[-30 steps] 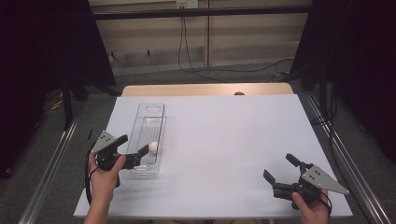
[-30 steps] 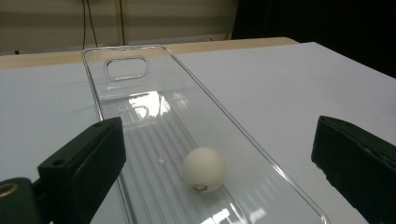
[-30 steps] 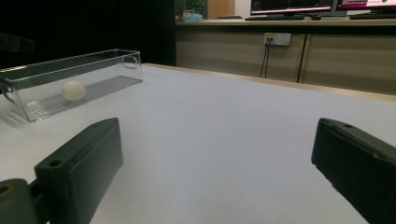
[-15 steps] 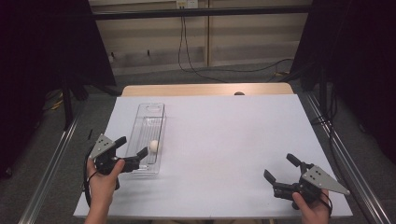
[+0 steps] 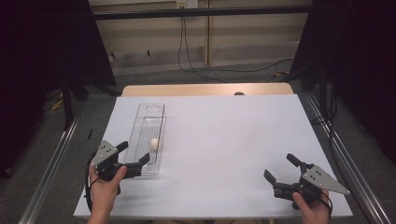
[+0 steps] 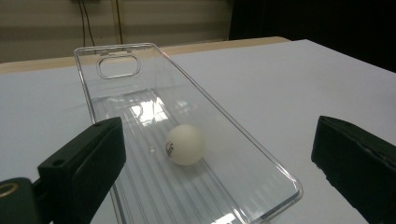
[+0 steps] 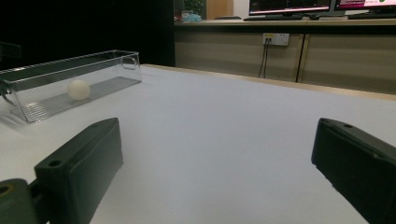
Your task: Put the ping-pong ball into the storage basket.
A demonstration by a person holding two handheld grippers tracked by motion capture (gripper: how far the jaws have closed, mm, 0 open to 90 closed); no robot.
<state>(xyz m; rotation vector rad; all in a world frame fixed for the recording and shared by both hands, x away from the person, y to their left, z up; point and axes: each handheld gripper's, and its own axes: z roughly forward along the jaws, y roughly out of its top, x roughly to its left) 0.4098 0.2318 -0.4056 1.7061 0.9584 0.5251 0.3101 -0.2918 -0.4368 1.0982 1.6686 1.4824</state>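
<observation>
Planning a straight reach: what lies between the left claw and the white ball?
In the left gripper view, only the near end wall of the clear tray separates the open left claw from the white ball.

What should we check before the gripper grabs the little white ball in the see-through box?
1. Left gripper open wide: ok.
2. Ball sitting in the tray, nothing on top: ok.
3. Left gripper aimed at the ball: ok, ball lies between the jaws in the left gripper view.
4. Ball lying still: cannot tell.
5. Right gripper far from the tray: ok.
6. Jaws past the tray rim: not ok.
</observation>
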